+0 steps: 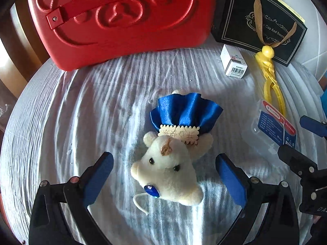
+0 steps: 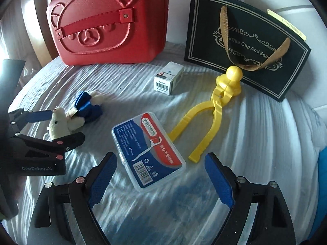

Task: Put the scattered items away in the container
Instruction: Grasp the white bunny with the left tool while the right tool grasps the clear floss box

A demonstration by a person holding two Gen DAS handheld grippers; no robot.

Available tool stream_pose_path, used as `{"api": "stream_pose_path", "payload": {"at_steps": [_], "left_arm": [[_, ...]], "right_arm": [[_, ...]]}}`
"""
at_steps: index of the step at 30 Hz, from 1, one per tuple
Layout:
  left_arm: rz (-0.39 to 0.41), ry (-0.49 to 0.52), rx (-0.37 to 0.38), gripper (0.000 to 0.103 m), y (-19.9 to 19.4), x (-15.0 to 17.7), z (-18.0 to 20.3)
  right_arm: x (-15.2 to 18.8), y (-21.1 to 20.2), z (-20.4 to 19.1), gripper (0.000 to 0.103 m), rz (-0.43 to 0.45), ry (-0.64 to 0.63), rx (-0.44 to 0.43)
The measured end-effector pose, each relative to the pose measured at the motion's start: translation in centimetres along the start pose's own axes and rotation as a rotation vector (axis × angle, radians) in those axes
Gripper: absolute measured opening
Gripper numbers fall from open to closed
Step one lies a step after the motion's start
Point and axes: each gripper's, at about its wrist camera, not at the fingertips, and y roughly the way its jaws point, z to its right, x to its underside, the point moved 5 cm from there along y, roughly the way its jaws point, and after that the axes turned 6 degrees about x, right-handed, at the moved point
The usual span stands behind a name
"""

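A small white plush bear (image 1: 169, 169) in a blue satin dress lies on the white cloth. My left gripper (image 1: 163, 175) is open, its blue pads on either side of the bear's head, apart from it. The bear also shows in the right wrist view (image 2: 63, 122), between the left gripper's fingers (image 2: 40, 116). A clear floss-pick box (image 2: 148, 151) with a blue and red label lies before my right gripper (image 2: 159, 175), which is open and empty. A red bear-face case (image 2: 108, 22) stands shut at the back left.
A yellow duck-shaped snowball clamp (image 2: 216, 110) lies right of the floss box. A small white carton (image 2: 168, 77) lies behind it. A black "Coffee Cup And Saucer" gift bag (image 2: 255, 45) stands at the back right. The cloth-covered surface (image 2: 265, 143) drops off at its edges.
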Motion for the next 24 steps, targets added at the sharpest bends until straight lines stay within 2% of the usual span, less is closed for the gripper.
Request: {"api": "stream_pose_path", "payload": {"at_steps": [3, 4, 6, 8, 9, 10, 12, 13, 18, 24], "left_arm": [[0.018, -0.012, 0.0, 0.1, 0.7, 0.1, 0.1], [0.025, -0.02, 0.004, 0.097, 0.8, 0.0, 0.1], [0.041, -0.022, 0.006, 0.087, 0.6, -0.2, 0.4], [0.051, -0.018, 0.008, 0.065, 0.3, -0.4, 0.8], [0.052, -0.016, 0.011, 0.061, 0.3, -0.5, 1.0], [0.051, -0.014, 0.01, 0.056, 0.2, -0.5, 1.2], [0.054, -0.005, -0.006, 0.051, 0.0, -0.3, 1.6], [0.057, 0.007, -0.013, 0.045, -0.1, -0.1, 1.8], [0.068, 0.014, -0.017, 0.044, -1.7, 0.9, 2.4], [0.152, 0.029, -0.026, 0.044, -7.5, 1.4, 3.4]], "right_arm": [[0.3, 1.3, 0.1, 0.088, -0.011, 0.027, -0.042], [0.4, 1.6, 0.1, 0.088, -0.013, 0.035, -0.049], [0.6, 1.8, -0.1, 0.089, -0.002, 0.032, -0.041], [0.6, 1.7, -0.4, 0.083, 0.001, 0.027, -0.044], [0.7, 1.7, -0.5, 0.074, -0.004, 0.032, -0.047], [0.7, 1.6, -0.6, 0.074, -0.006, 0.036, -0.043], [0.9, 1.4, -0.9, 0.074, -0.011, 0.044, -0.043], [1.0, 1.2, -1.0, 0.073, -0.01, 0.049, -0.042], [1.4, -1.0, -1.6, 0.073, 0.017, 0.065, -0.036], [1.5, -5.9, -1.9, 0.073, 0.076, 0.081, -0.023]]}}
